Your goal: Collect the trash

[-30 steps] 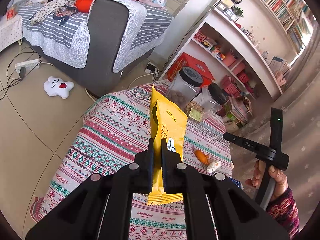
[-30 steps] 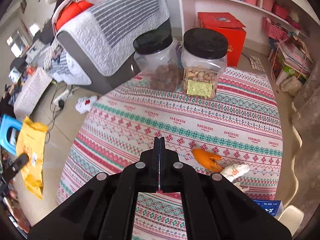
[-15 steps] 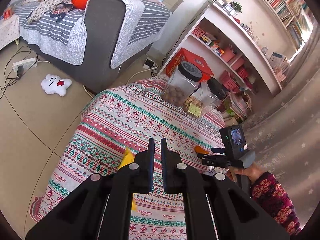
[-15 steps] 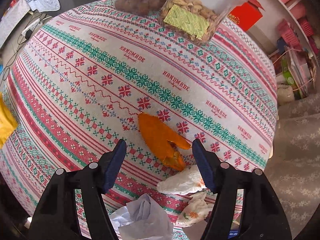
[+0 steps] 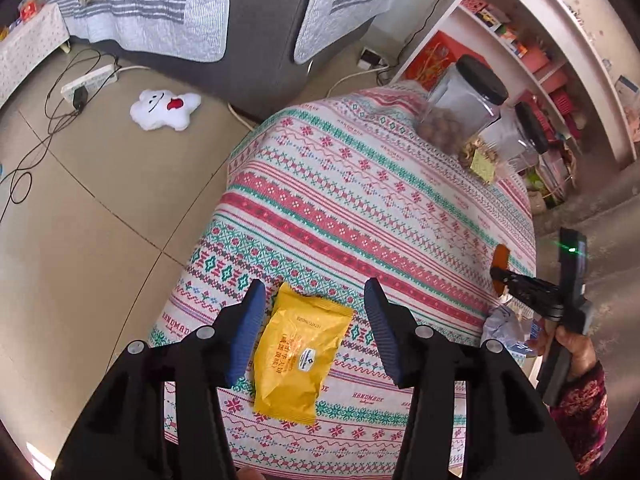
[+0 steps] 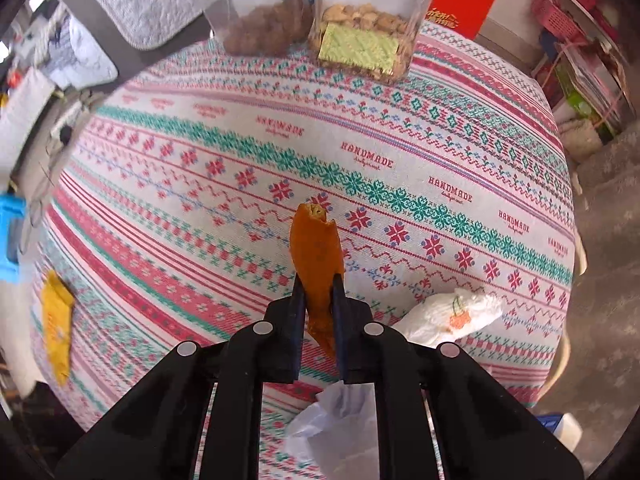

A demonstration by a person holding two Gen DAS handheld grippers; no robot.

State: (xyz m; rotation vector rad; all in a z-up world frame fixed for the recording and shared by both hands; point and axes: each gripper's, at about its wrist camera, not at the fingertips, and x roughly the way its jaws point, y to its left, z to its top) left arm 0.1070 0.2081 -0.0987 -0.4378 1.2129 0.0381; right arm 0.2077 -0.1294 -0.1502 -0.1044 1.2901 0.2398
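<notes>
Right gripper [image 6: 318, 300], at frame centre, clamps the orange peel [image 6: 316, 248] by its lower end above the patterned tablecloth [image 6: 400, 152], while the wide-open left gripper [image 5: 316, 320] straddles the yellow packet [image 5: 298, 356]; so shallow a grip may let the peel slip free.

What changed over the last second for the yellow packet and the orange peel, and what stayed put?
The left gripper let go of the yellow packet, which now lies flat on the tablecloth between its open fingers. The right gripper, shut empty before, opened over the orange peel, closed on it and lifted it. The two jars and white tissue stayed put.
</notes>
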